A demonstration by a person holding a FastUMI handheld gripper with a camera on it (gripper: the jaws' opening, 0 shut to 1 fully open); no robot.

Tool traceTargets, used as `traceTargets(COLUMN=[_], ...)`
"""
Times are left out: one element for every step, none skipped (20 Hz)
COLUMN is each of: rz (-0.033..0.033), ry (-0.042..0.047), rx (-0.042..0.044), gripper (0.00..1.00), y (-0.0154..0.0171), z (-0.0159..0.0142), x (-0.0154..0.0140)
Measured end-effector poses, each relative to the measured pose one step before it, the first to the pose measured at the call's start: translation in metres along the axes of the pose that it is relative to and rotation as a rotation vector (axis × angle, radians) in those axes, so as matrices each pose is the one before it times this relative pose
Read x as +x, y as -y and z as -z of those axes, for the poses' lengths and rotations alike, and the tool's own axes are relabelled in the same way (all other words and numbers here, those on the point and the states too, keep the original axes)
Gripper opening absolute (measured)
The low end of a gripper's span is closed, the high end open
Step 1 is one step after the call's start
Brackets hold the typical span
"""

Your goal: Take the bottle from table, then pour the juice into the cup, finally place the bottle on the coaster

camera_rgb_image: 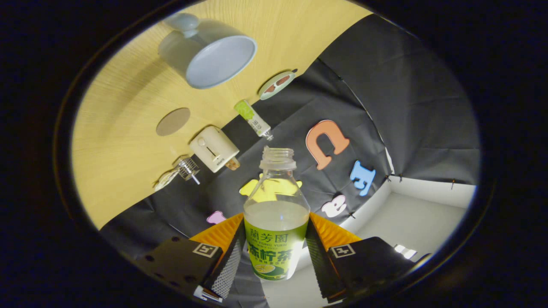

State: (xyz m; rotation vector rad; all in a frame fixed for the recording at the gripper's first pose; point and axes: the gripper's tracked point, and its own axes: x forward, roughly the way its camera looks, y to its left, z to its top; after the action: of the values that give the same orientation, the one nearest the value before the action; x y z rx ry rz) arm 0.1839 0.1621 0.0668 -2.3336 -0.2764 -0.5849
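Observation:
An uncapped clear bottle [276,214] with a green label and pale juice sits between my fingers, and my gripper [274,252] is shut on its labelled body. The view is rolled steeply, so the wooden table [124,141] stands up on the left. A white cup [209,53] rests on the table far beyond the bottle's mouth, its opening facing me. A round brown coaster [173,121] lies flat on the wood, nearer than the cup.
A cream-coloured boxy device [213,149], a small wire whisk [180,171], a green-and-white tube [252,119] and a small round dish [276,84] lie along the table's far edge by the black cloth wall. White booth panels [411,218] are to the right.

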Motion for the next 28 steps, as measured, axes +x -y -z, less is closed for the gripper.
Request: traceTargets(rz=[0.00603, 0.00404, 0.00167, 0.0005, -0.00295, 0.00118, -0.00306, -0.00786, -0.00727, -0.00828, -0.01655, -0.01906, -0.01617, -0.02048, -0.02782, -0.0608, -0.05382, -0.04239, -0.02454, -0.00656, 0.00076, -0.0047, -0.01538, -0.01487, -0.01503, -0.01366, -0.01994, -0.02511], ry=[0.00187, 0.00261, 0.00307, 0.00133, 0.00252, -0.00401, 0.00145, 0.00153, 0.0016, 0.0006, -0.00052, -0.00318, 0.00227, 0.00277, -0.01104, 0.00671, -0.00175, 0.00236, -0.00082, 0.00354, 0.00145, 0.00763, 0.00325, -0.00045, -0.00047, -0.00016, -0.00308, -0.01175], rx=[-0.00162, 0.00051, 0.00224, 0.0007, 0.00441, 0.0016, 0.0042, 0.0045, 0.01235, 0.01703, 0.02505, 0.02846, 0.0298, 0.04849, 0.06044, 0.08986, 0.0857, 0.0824, 0.06328, 0.04861, 0.04172, 0.04708, 0.05707, 0.06427, 0.06955, 0.07462, 0.08476, 0.0912], gripper=[0.8, 0.8, 0.8, 0.8, 0.8, 0.8, 0.8, 0.8, 0.8, 0.8, 0.8, 0.8, 0.8, 0.8, 0.8, 0.8, 0.8, 0.8, 0.8, 0.8, 0.8, 0.81, 0.81, 0.81, 0.81, 0.81, 0.81, 0.8], y=[0.00084, 0.00035, -0.00099, 0.00057, -0.00102, -0.00098, -0.00166, -0.00284, -0.00395, -0.00236, -0.00516, -0.00508, -0.0043, -0.00521, -0.00721, -0.01101, -0.0117, -0.00743, -0.00265, 0.00008, -0.00072, -0.00143, -0.00664, -0.00393, -0.00188, -0.0025, -0.00306, -0.00312], z=[-0.00109, -0.00043, -0.00086, -0.0007, -0.00076, -0.00064, -0.00012, -0.00015, -0.00065, 0.00105, -0.00015, 0.00096, -0.00083, 0.00023, 0.00309, -0.00045, -0.00055, -0.00003, -0.0002, -0.00005, 0.00159, 0.00049, 0.00106, 0.00321, 0.00362, 0.00243, 0.0012, 0.00304], x=[0.00061, -0.00071, 0.00095, 0.00009, 0.00098, -0.00074, -0.00213, -0.00016, 0.00089, -0.00033, 0.00019, -0.00296, -0.00176, -0.00161, -0.00105, -0.00387, 0.00304, 0.00003, 0.00124, -0.00078, -0.0016, -0.00069, 0.00141, 0.00187, 0.00329, 0.00204, 0.00211, 0.00225])
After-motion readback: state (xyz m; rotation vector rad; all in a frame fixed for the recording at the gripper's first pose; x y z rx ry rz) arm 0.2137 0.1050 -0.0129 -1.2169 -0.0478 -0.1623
